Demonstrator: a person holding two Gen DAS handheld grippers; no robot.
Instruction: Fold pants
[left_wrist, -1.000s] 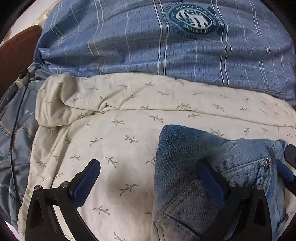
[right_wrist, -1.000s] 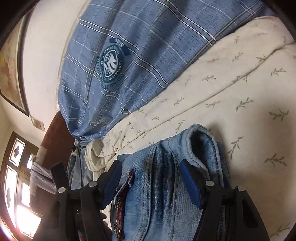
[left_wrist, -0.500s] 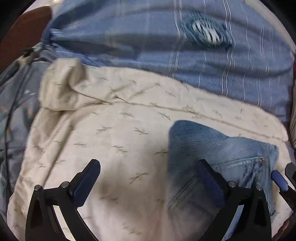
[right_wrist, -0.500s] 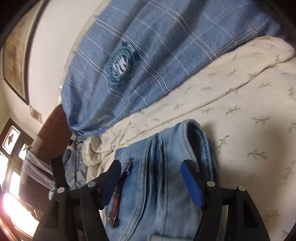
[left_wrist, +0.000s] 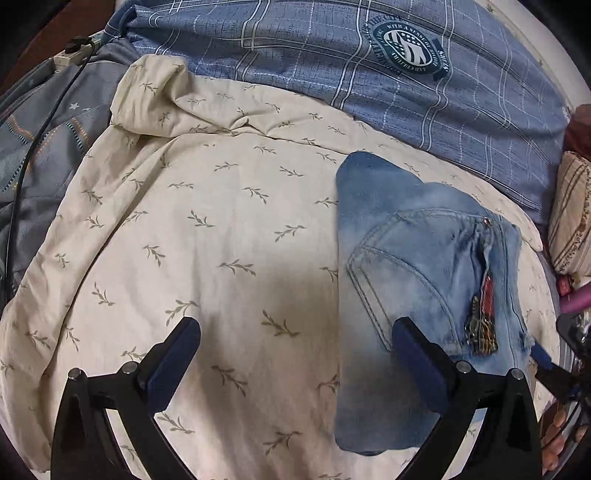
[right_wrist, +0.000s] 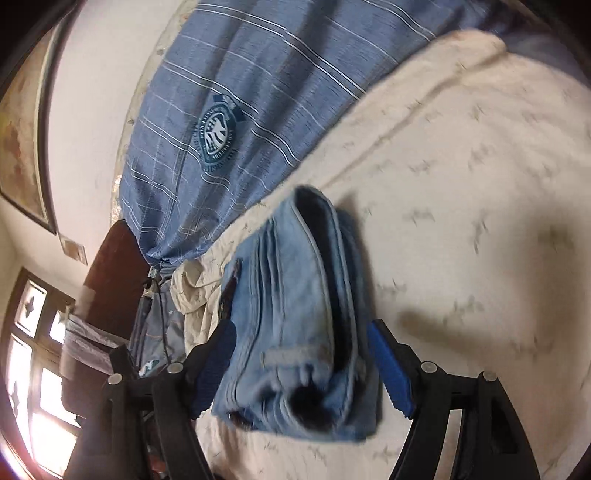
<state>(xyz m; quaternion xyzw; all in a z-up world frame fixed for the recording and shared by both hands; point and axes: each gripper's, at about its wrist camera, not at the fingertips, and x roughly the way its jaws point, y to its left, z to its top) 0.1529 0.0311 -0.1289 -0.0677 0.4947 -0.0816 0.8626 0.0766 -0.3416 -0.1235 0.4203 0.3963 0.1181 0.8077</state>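
Note:
The folded light-blue jeans (left_wrist: 424, 258) lie on the cream leaf-print quilt (left_wrist: 221, 221), back pocket and a red tag facing up. My left gripper (left_wrist: 295, 354) hangs open over the quilt, its right finger (left_wrist: 421, 369) above the jeans' left edge and nothing between its pads. In the right wrist view the stacked jeans (right_wrist: 295, 314) sit between the blue pads of my right gripper (right_wrist: 299, 369). Its jaws are opening and the pads stand just off the denim on both sides. The right gripper's tip (left_wrist: 541, 356) also shows at the jeans' right edge.
A blue plaid pillow with a round crest (left_wrist: 406, 40) lies beyond the quilt. A power strip with a black cable (left_wrist: 70, 55) is at the far left, a striped cushion (left_wrist: 569, 214) at the right. A dark headboard (right_wrist: 110, 266) and a window (right_wrist: 33, 369) stand behind.
Both grippers have drawn back from the jeans, which now show further off and lie flat on the quilt. The right gripper's pads have spread wider around the denim.

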